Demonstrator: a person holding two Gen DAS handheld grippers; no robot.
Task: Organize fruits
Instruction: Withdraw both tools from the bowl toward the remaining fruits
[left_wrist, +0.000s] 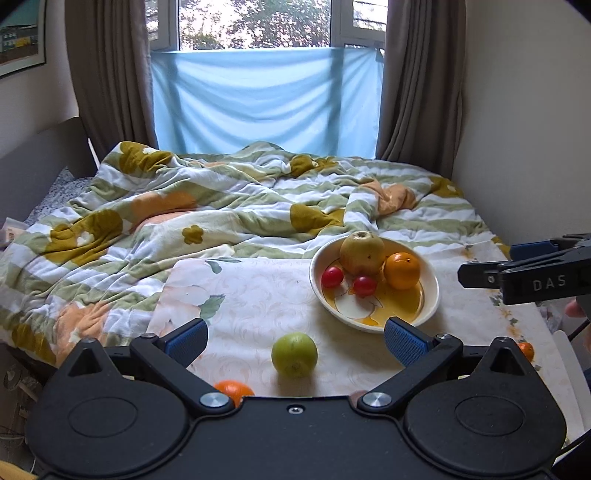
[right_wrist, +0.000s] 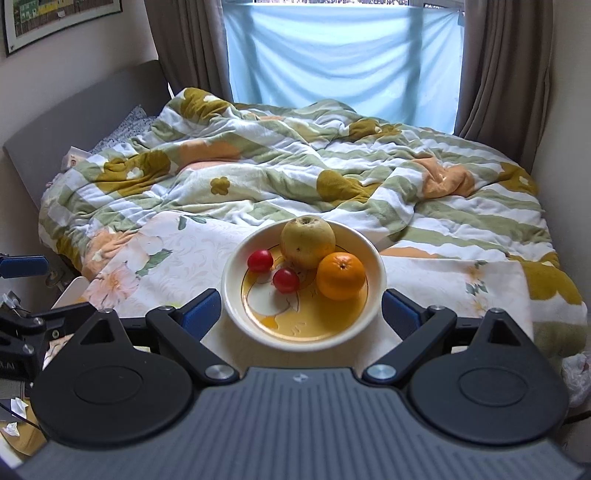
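A cream bowl (left_wrist: 432, 284) (right_wrist: 376, 275) with a yellow inside sits on a floral cloth. It holds a yellowish pear (left_wrist: 362, 253) (right_wrist: 307, 242), an orange (left_wrist: 402, 270) (right_wrist: 340, 275) and two small red fruits (left_wrist: 332, 277) (right_wrist: 260, 260). In the left wrist view, a green apple (left_wrist: 294, 354) lies on the cloth in front of the bowl, between my left gripper's open fingers (left_wrist: 295, 341). An orange (left_wrist: 233, 391) peeks over the gripper body, and a small one (left_wrist: 526, 350) lies far right. My right gripper (right_wrist: 301, 314) (left_wrist: 480, 275) hangs open and empty, just short of the bowl.
The floral cloth (left_wrist: 251, 295) covers a small table pushed against a bed with a rumpled green-striped floral quilt (left_wrist: 184, 206). Curtains and a window with a blue sheet stand behind. Walls close in on both sides. My left gripper (right_wrist: 26, 295) shows at the left edge of the right wrist view.
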